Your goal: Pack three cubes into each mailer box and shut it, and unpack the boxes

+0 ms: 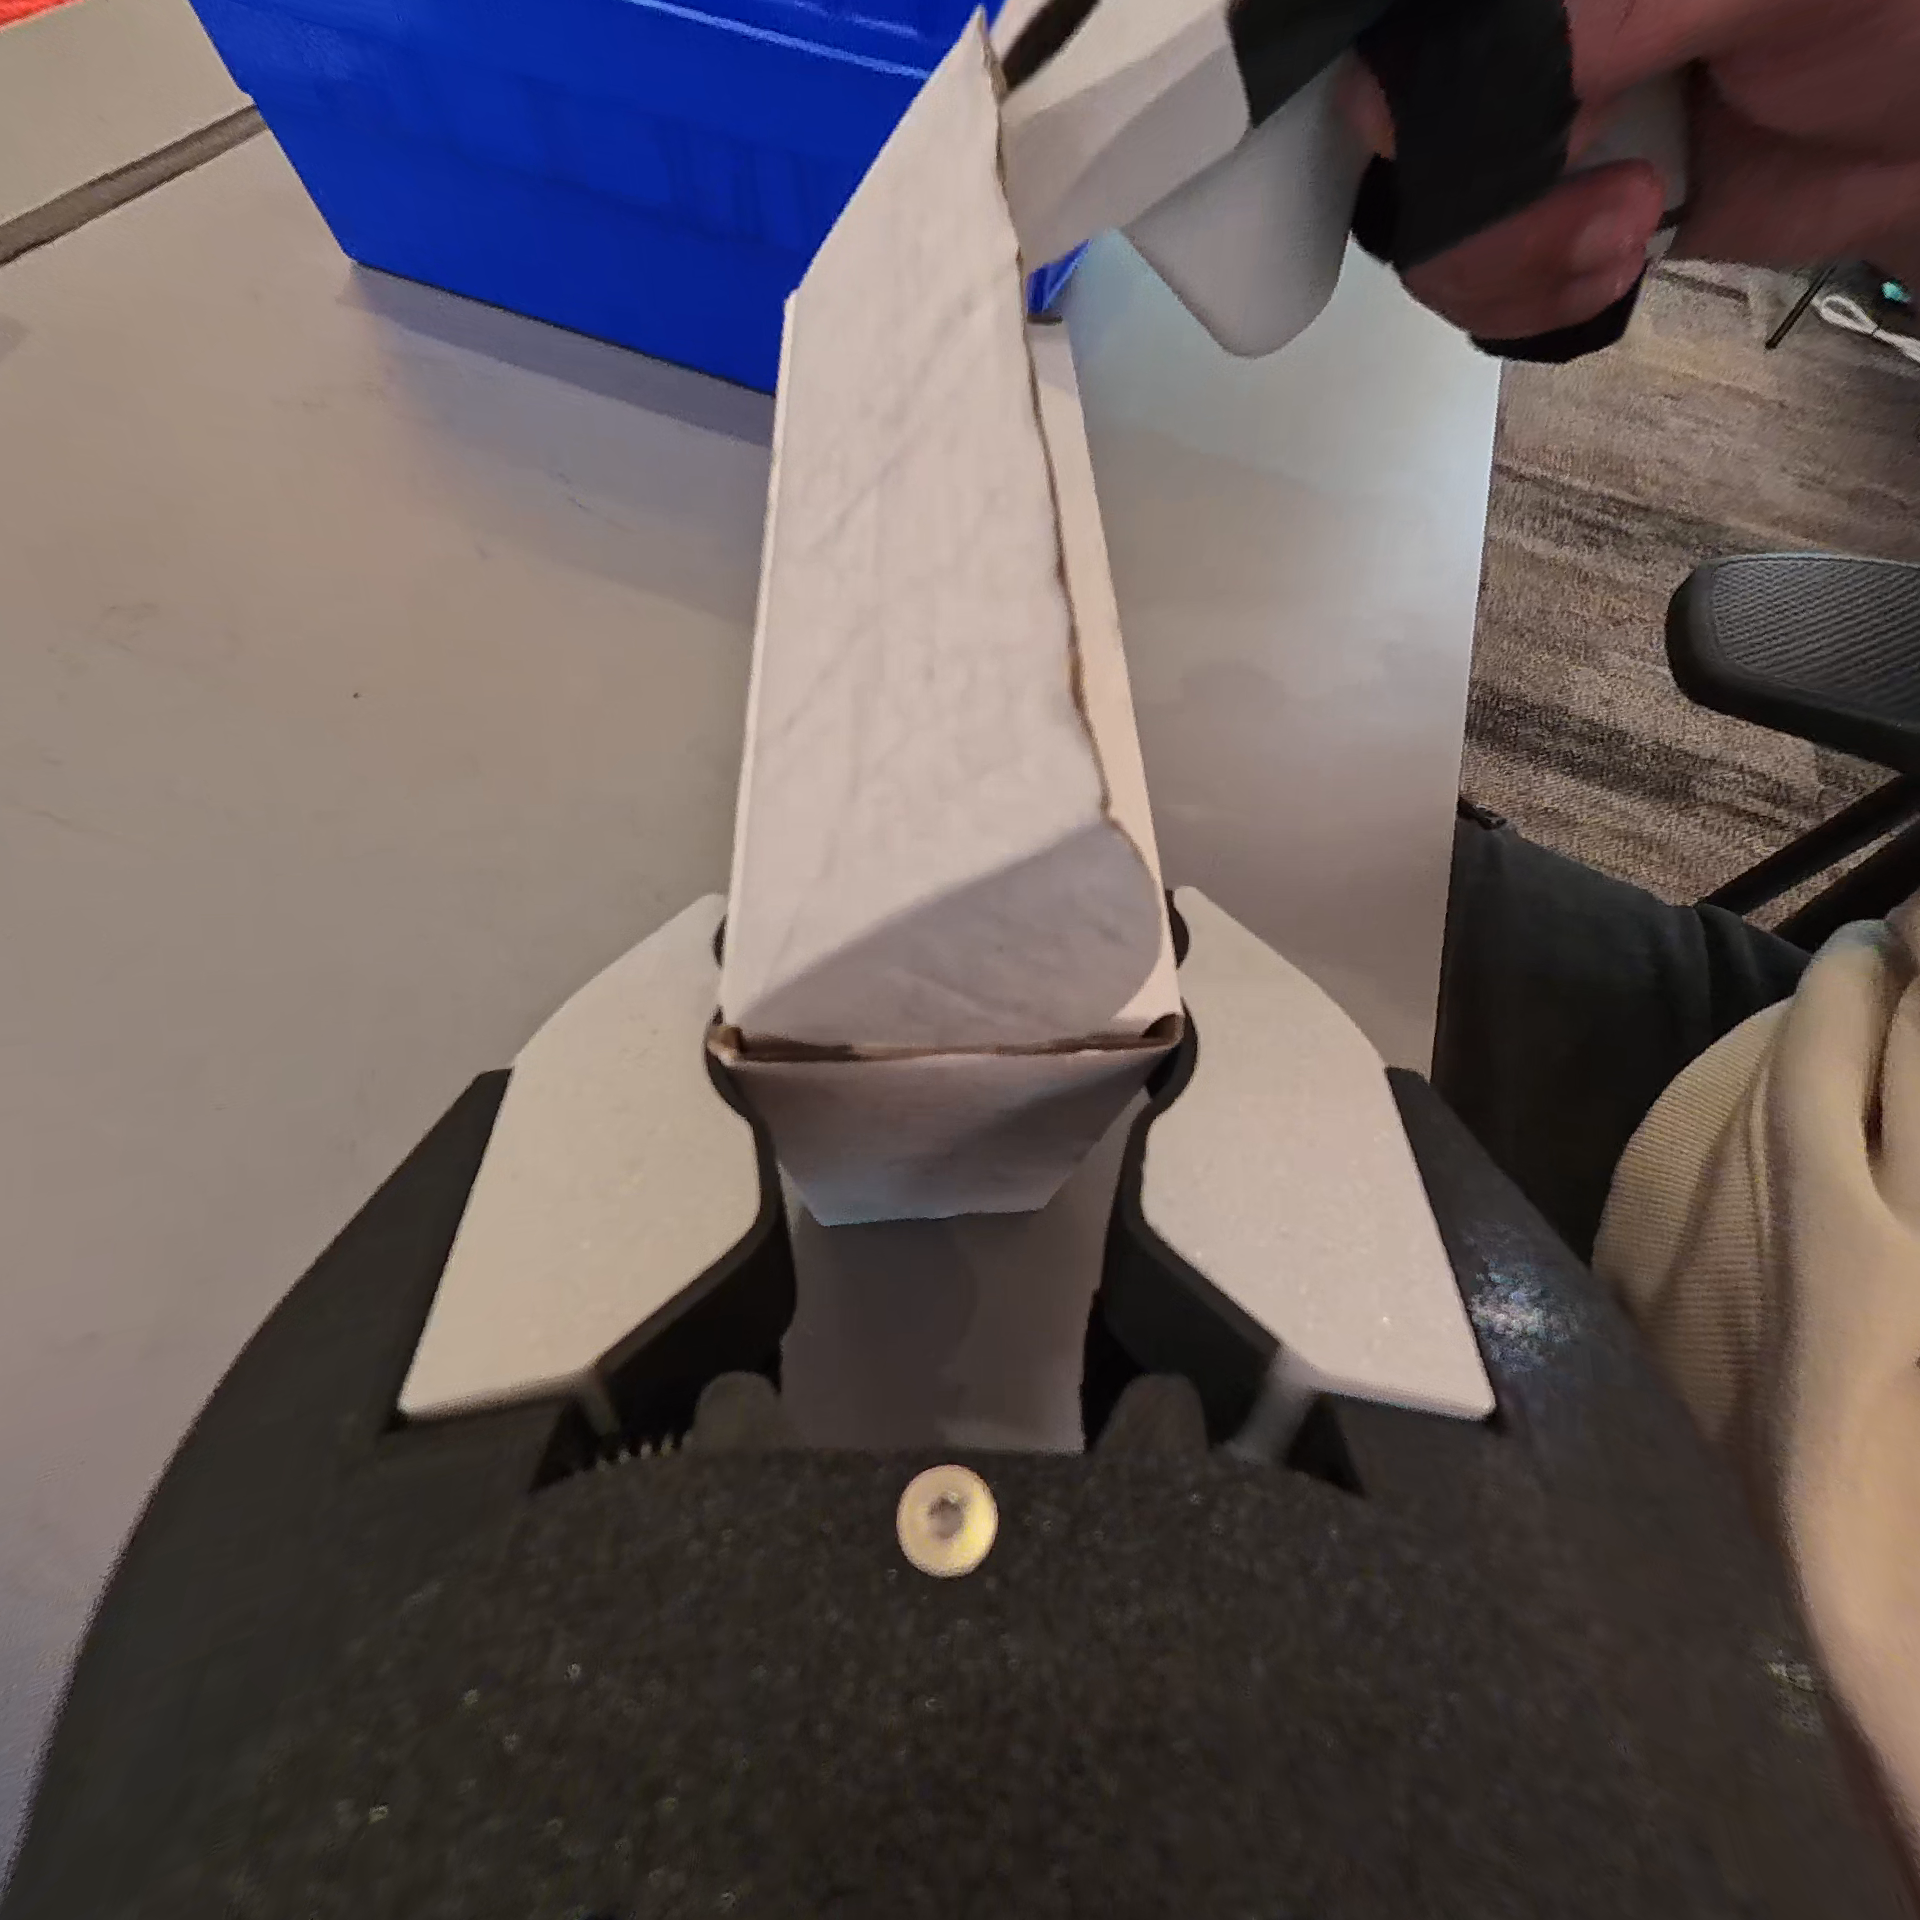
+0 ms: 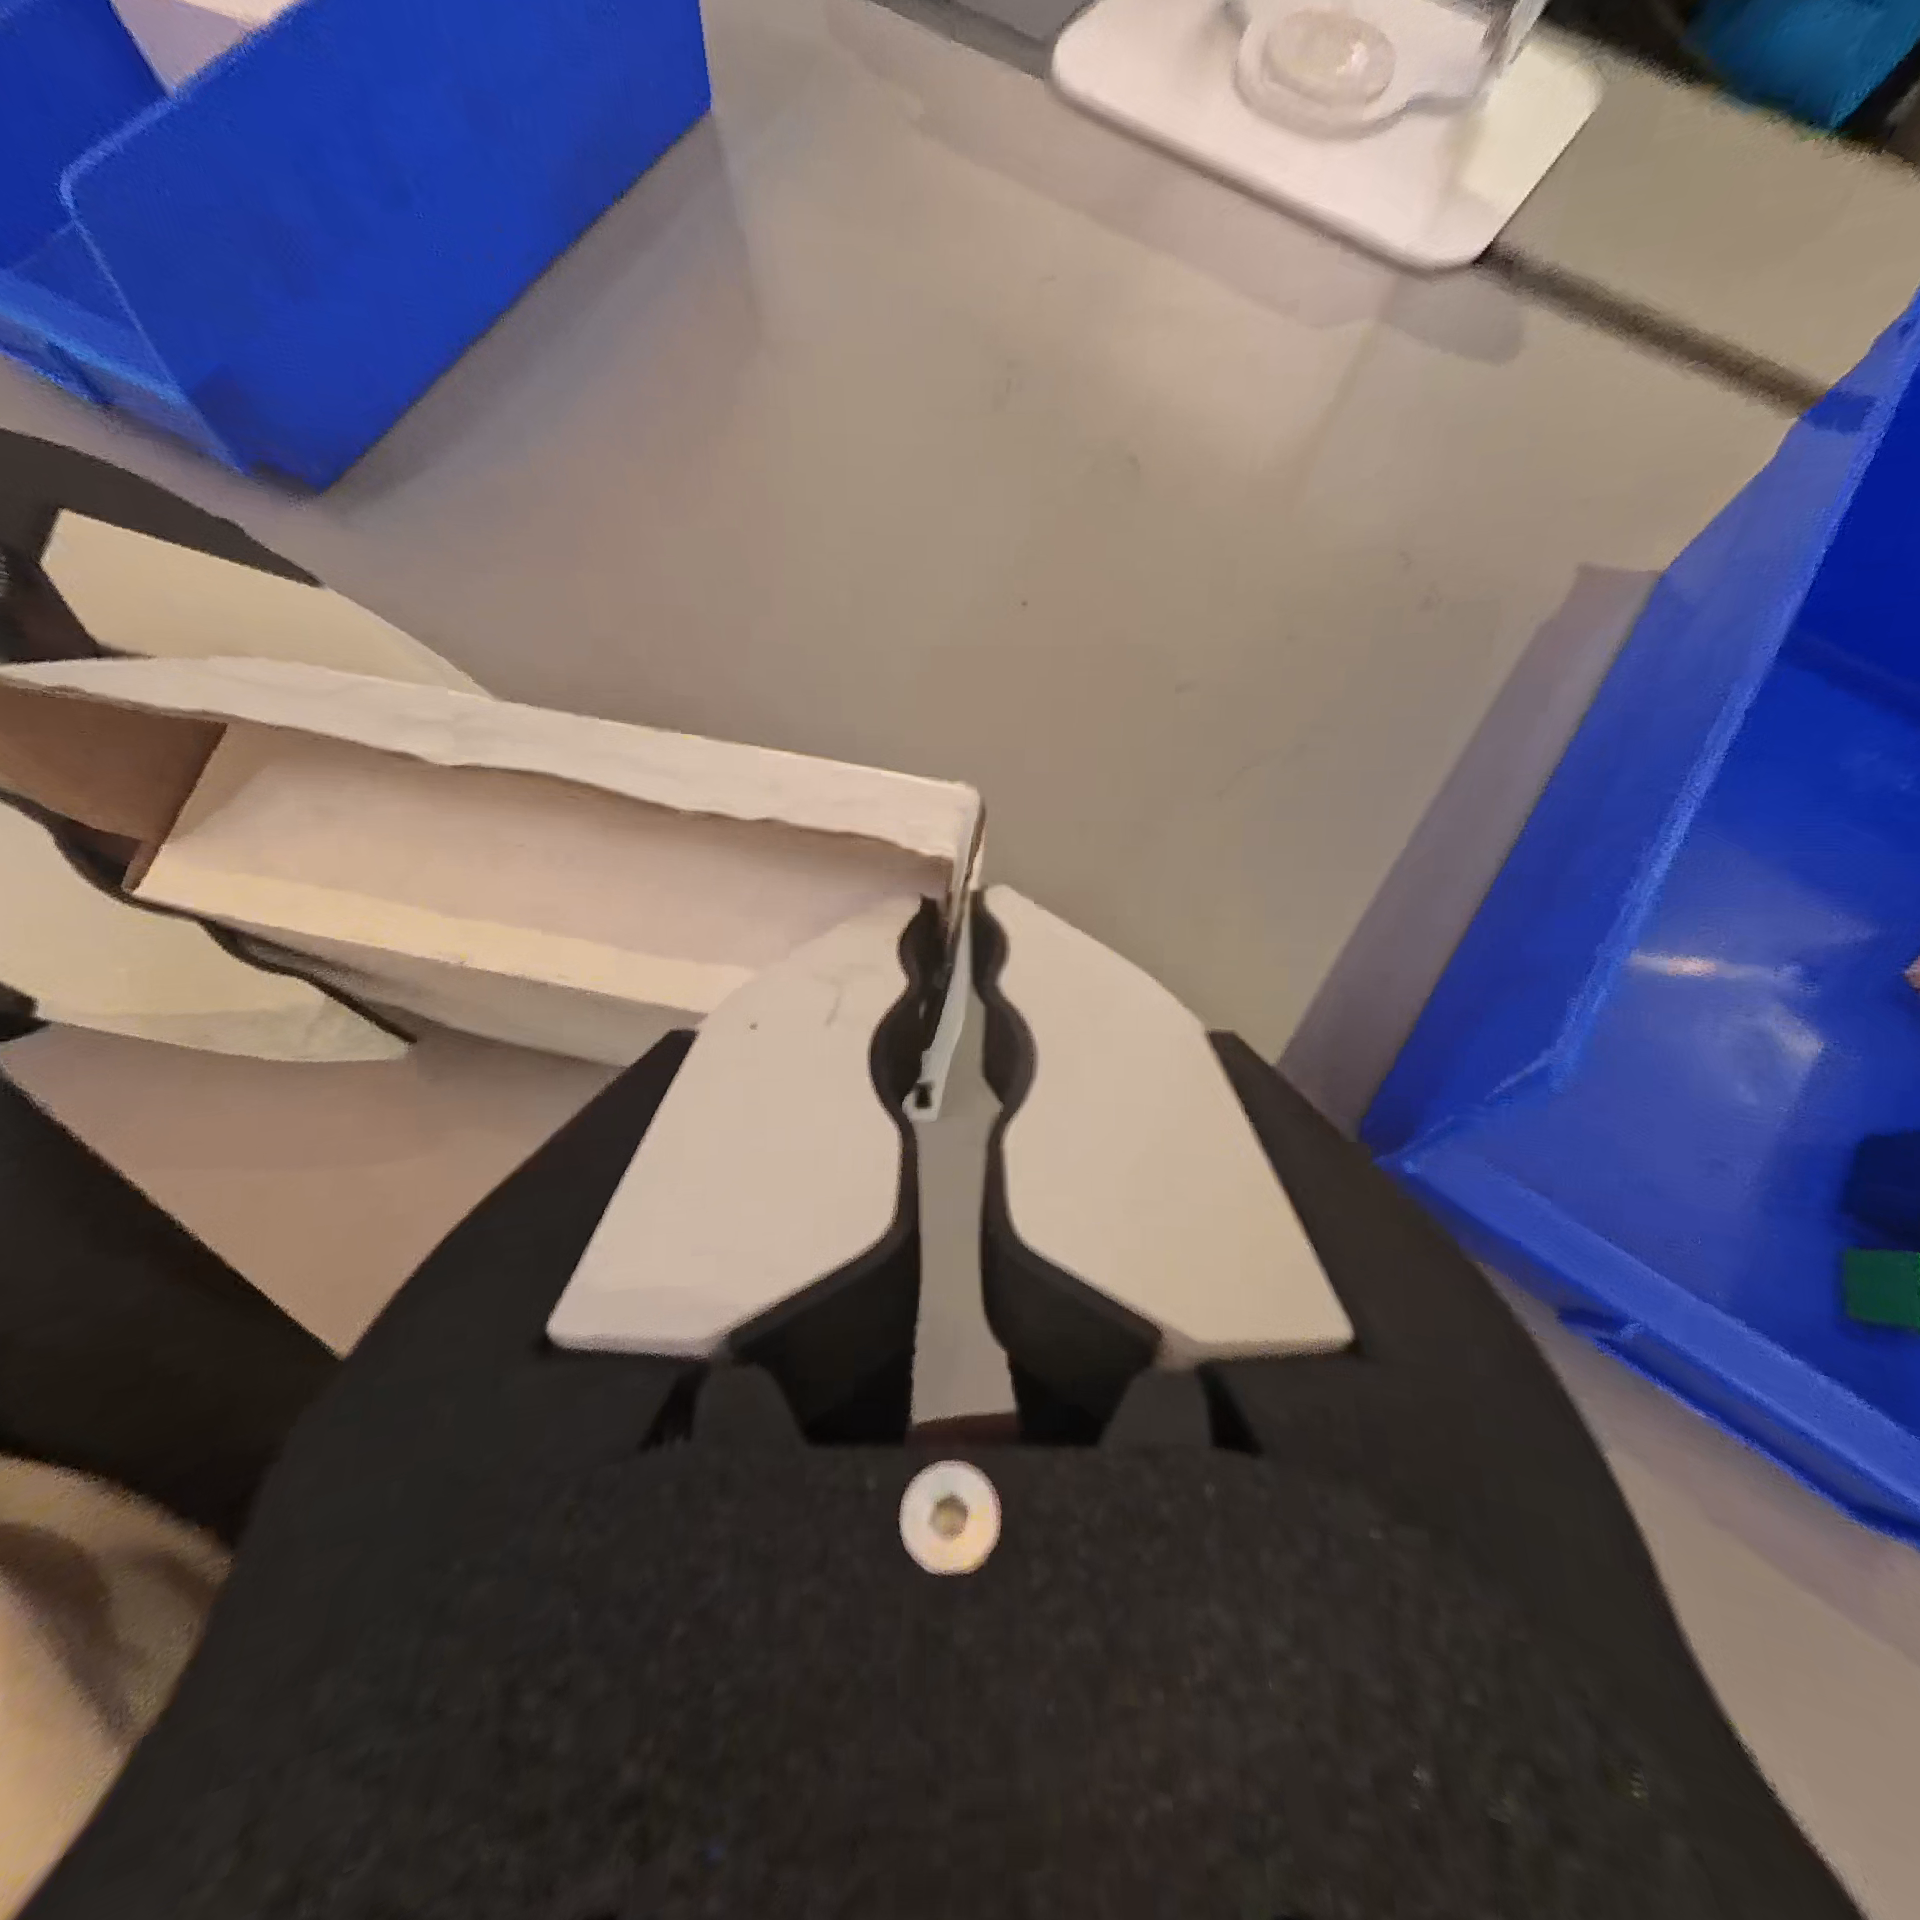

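A white cardboard mailer box (image 1: pixel 914 644) is held in the air over the grey table (image 1: pixel 312 727), between both grippers. My left gripper (image 1: pixel 945 997) is shut on the box's near end, its jaws pressing the two sides. My right gripper (image 2: pixel 961 935) is shut on a thin flap at the box's other end (image 2: pixel 540 831). One side of the box gapes and shows brown inner card. No cube shows inside it. A dark blue cube (image 2: pixel 1881 1184) and a green cube (image 2: pixel 1881 1288) lie in the blue bin (image 2: pixel 1662 831) on the right.
A second blue bin (image 1: pixel 582 156) stands behind the box; it also shows in the right wrist view (image 2: pixel 364 208) at upper left. A white stand base (image 2: pixel 1330 135) sits at the back. The table edge, carpet and an office chair (image 1: pixel 1808 644) are on the right. Tip to tip, the grippers are about 12 cm apart. The green cube (image 2: pixel 1881 1288) is about 30 cm from my right fingertips and 40 cm from my left.
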